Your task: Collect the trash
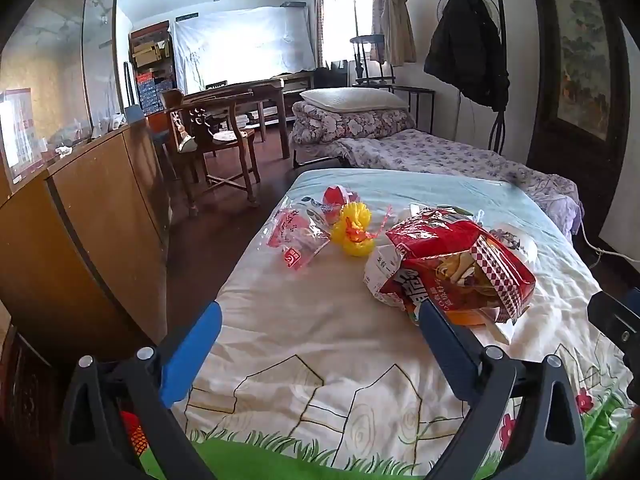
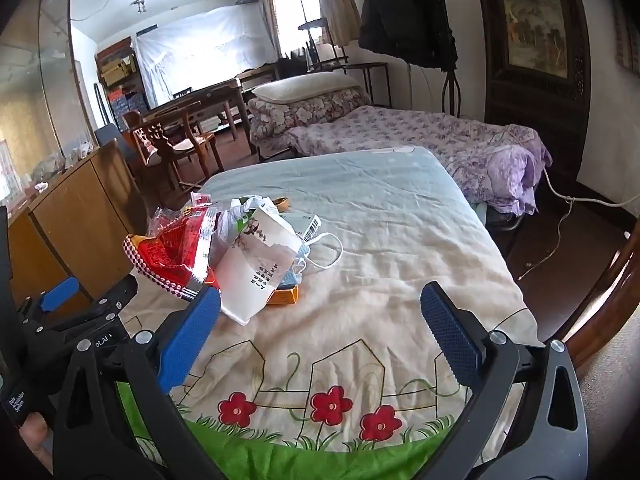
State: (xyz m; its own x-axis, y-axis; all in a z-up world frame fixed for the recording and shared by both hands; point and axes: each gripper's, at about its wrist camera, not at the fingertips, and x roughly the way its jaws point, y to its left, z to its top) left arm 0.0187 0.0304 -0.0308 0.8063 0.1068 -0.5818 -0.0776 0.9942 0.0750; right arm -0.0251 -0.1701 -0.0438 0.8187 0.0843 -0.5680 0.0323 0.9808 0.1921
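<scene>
Trash lies on a bed with a cartoon-print sheet (image 1: 320,344). A crumpled red snack bag (image 1: 456,264) lies just beyond my left gripper's right finger; it also shows in the right wrist view (image 2: 172,252). A clear red-printed wrapper (image 1: 294,236) and a yellow toy duck (image 1: 354,232) lie farther left. A white paper bag (image 2: 260,264), a face mask with loops (image 2: 320,252) and an orange box (image 2: 284,296) lie beside the red bag. My left gripper (image 1: 320,320) is open and empty. My right gripper (image 2: 320,312) is open and empty, its left finger near the white bag.
A wooden cabinet (image 1: 80,216) runs along the left of the bed. A second bed with a purple floral cover (image 2: 420,136) stands behind. Wooden chairs and a table (image 1: 232,120) stand farther back. A coat rack with a black jacket (image 1: 468,48) stands by the wall.
</scene>
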